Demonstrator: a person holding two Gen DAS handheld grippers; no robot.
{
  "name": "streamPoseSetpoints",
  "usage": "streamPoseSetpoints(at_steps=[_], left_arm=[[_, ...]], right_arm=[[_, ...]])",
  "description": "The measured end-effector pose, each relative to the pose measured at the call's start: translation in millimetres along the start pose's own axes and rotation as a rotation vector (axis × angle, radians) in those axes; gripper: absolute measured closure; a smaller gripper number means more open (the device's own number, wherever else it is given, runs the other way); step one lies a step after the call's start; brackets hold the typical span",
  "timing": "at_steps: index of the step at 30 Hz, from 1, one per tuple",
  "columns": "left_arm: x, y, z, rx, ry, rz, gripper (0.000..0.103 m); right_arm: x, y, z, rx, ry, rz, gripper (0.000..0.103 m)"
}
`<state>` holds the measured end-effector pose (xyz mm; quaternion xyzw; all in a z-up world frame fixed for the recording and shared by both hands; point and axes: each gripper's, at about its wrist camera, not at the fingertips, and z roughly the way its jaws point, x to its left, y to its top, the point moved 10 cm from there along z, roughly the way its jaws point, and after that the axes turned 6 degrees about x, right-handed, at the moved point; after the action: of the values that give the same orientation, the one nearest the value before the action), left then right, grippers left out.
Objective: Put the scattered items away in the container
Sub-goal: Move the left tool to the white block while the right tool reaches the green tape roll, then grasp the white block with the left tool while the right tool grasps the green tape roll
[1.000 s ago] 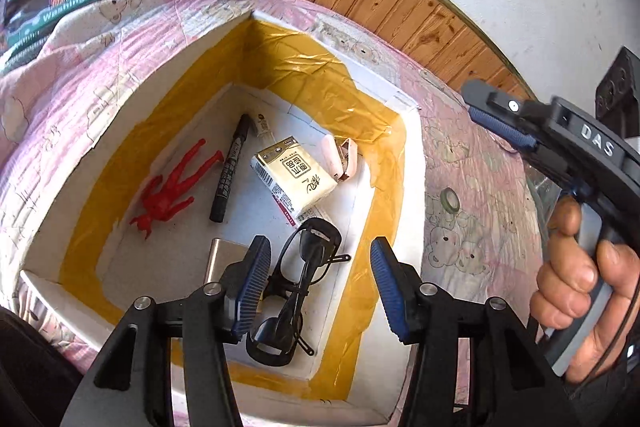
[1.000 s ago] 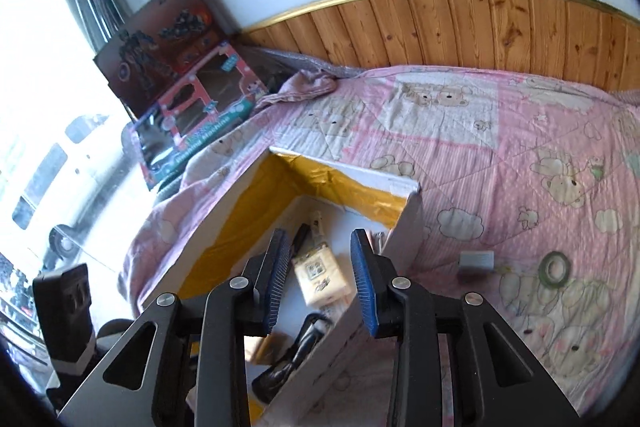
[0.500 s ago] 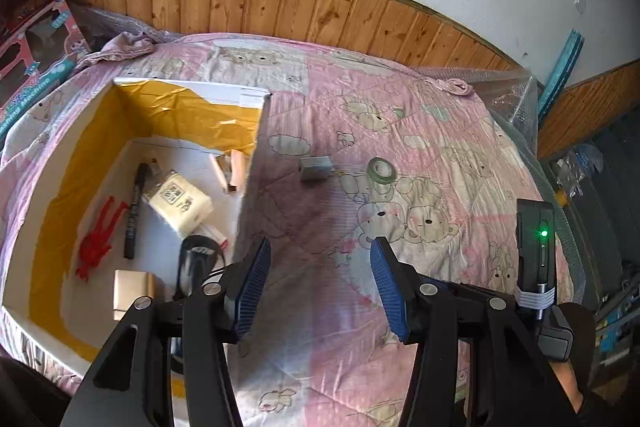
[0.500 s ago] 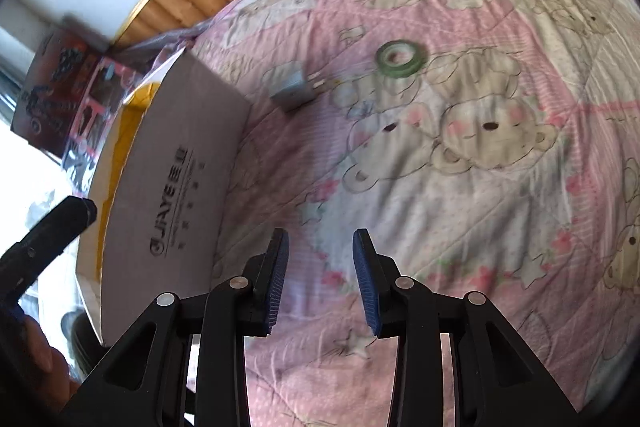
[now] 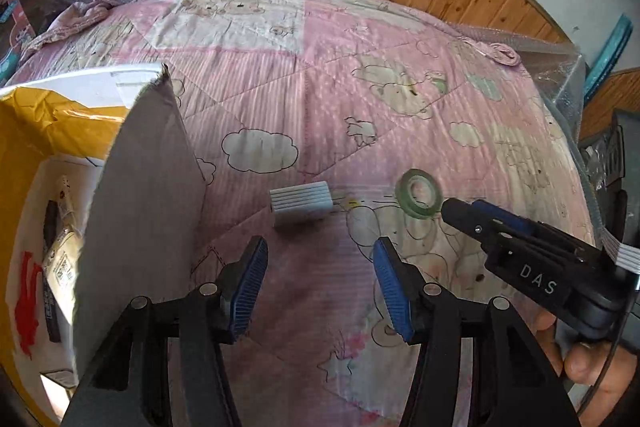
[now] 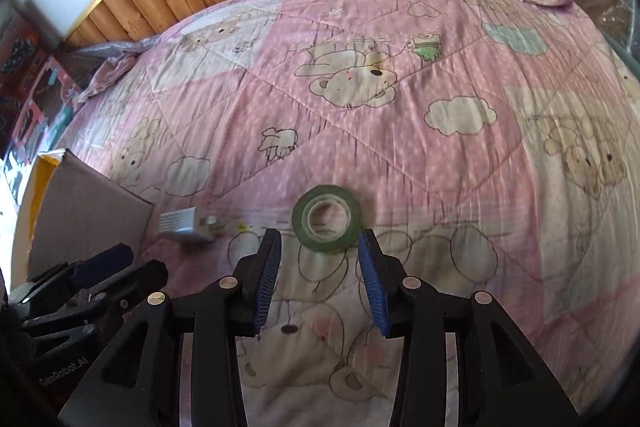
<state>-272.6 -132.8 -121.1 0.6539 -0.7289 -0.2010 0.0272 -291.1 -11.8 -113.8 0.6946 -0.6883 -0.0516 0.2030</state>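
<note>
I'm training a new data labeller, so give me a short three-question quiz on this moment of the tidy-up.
1. True or false: the green tape roll is already inside the box.
2. Which gripper points at the tape roll: A) left gripper B) right gripper?
3. Fill in: the white ribbed block lies on the quilt between the box and the ____.

Key
1. False; it lies on the quilt, outside the box.
2. B; its open fingers frame the roll without touching it.
3. tape roll.
</note>
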Motion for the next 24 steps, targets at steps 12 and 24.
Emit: streamPoseSetpoints(at_steps=[12, 24], left_arm=[[5.5, 14.6, 53.9, 0.03, 0.019, -0.074, 0.049], [-10.2, 13.0, 30.7, -0.029, 0.007, -0.028, 0.056]], right_arm=[[-19.4, 8.0, 37.2, -0.018, -0.118, -0.081, 0.087], [-45.2, 4.9, 15.2, -0.076, 0.018, 0.103, 0.068]])
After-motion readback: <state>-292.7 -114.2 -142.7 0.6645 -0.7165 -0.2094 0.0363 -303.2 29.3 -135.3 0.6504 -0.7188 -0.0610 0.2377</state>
